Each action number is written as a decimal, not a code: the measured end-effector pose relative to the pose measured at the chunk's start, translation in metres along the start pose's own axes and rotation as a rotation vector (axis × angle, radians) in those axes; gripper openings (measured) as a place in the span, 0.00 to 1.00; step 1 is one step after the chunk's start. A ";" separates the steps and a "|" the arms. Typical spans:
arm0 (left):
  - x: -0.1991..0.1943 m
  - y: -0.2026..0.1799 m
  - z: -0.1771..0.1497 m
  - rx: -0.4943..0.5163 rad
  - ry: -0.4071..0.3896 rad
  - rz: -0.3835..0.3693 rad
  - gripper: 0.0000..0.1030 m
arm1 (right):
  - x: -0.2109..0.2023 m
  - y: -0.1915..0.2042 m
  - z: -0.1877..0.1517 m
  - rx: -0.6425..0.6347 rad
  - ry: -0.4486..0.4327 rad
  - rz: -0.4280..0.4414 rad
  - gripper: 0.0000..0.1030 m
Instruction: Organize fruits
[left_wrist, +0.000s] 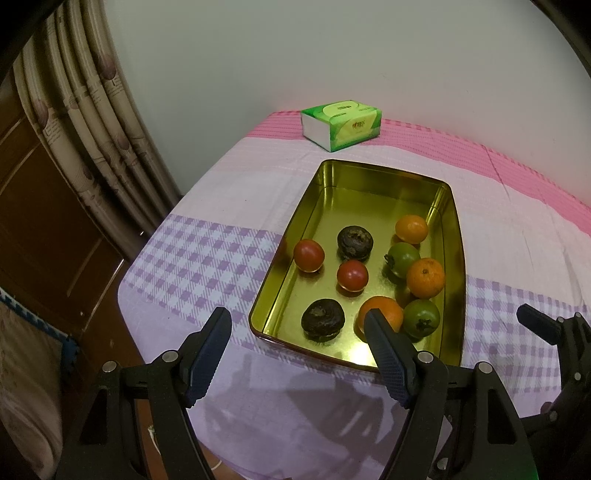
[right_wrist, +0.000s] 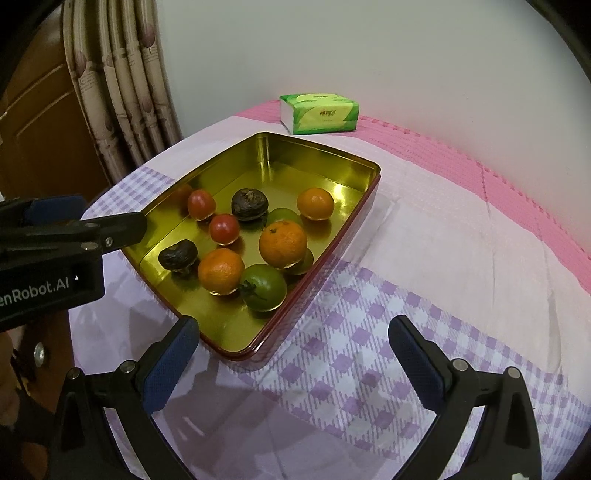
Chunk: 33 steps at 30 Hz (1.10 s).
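tissue pack (left_wrist: 340, 124), checked cloth (left_wrist: 207, 254), curtain (left_wrist: 92, 122)

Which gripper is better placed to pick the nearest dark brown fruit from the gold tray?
Left. The left gripper is open and the near dark brown fruit lies between its fingers in view. The right gripper, also open, faces the gold tray near corner.

The tray (left_wrist: 448, 236) is glossy gold metal, mirroring the fruit. The 3 oranges (right_wrist: 283, 243) look finely dimpled, the 2 red tomatoes (left_wrist: 308, 254) smooth and shiny. The checked cloth (right_wrist: 369, 354) is matt woven fabric. The tissue pack (left_wrist: 341, 123) has slick plastic wrap.
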<state>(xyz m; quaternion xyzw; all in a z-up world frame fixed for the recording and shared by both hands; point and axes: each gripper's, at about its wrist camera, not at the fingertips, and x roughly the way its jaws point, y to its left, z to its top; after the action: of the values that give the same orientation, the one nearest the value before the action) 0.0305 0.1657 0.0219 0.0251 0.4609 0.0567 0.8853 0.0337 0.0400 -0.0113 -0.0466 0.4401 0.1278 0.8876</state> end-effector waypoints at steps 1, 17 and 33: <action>0.000 0.000 0.000 0.001 0.001 0.000 0.73 | 0.000 0.000 0.000 0.001 -0.001 -0.001 0.99; 0.002 -0.001 -0.001 0.013 0.003 -0.003 0.73 | -0.001 -0.001 0.002 -0.003 -0.003 -0.002 0.99; 0.004 -0.001 -0.002 0.019 0.008 -0.008 0.73 | 0.000 -0.001 0.002 -0.003 -0.001 -0.002 0.99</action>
<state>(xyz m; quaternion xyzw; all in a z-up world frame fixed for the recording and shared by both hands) 0.0314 0.1655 0.0174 0.0316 0.4649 0.0488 0.8834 0.0356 0.0396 -0.0106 -0.0484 0.4394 0.1277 0.8879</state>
